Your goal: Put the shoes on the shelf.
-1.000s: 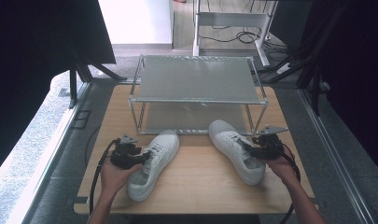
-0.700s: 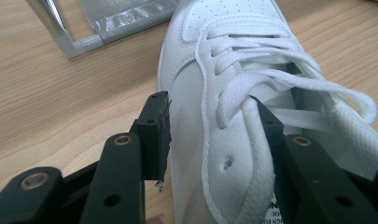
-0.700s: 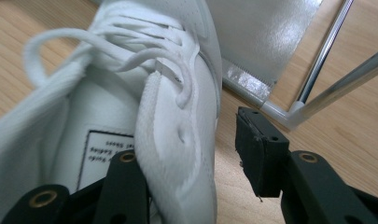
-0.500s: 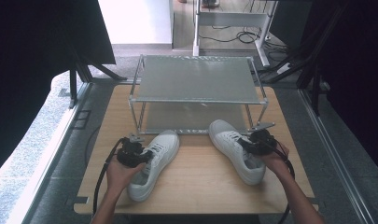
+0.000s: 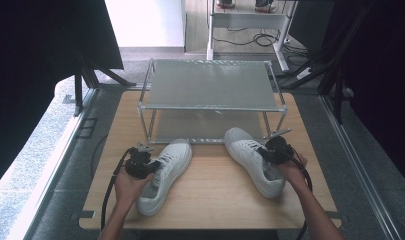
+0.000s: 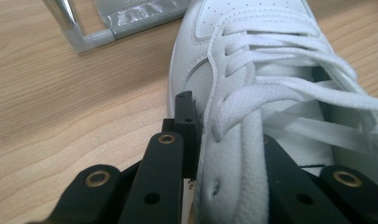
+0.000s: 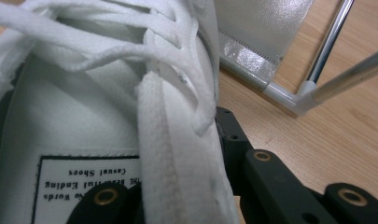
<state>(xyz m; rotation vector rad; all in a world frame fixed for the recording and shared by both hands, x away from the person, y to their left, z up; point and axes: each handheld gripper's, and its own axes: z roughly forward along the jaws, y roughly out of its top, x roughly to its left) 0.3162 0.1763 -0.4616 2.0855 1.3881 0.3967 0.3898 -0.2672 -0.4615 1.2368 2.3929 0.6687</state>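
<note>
Grip comes first here: my left gripper (image 5: 140,163) has just been closing, and in the left gripper view its jaws now pinch the side wall of the left sneaker (image 5: 166,172) beside the laces, one jaw outside the upper, the other inside the collar. My right gripper (image 5: 274,149) has likewise just been closing, and the right gripper view shows it clamped on the collar wall of the right sneaker (image 5: 252,160), one jaw inside above the tongue label (image 7: 84,184).

Both shoes lie on the wooden table (image 5: 215,200), toes pointing toward twelve o'clock at the metal rack (image 5: 210,87); the left one sits at about seven o'clock from the rack's lower shelf, the right at about five.

To do this well, I judge I should keep both pinches firm on the stiff rim, not on a lace (a lace would slip and let the heel swing), lift both shoes level, and steer each toe between the rack's front posts (image 5: 151,122) without clipping them
</note>
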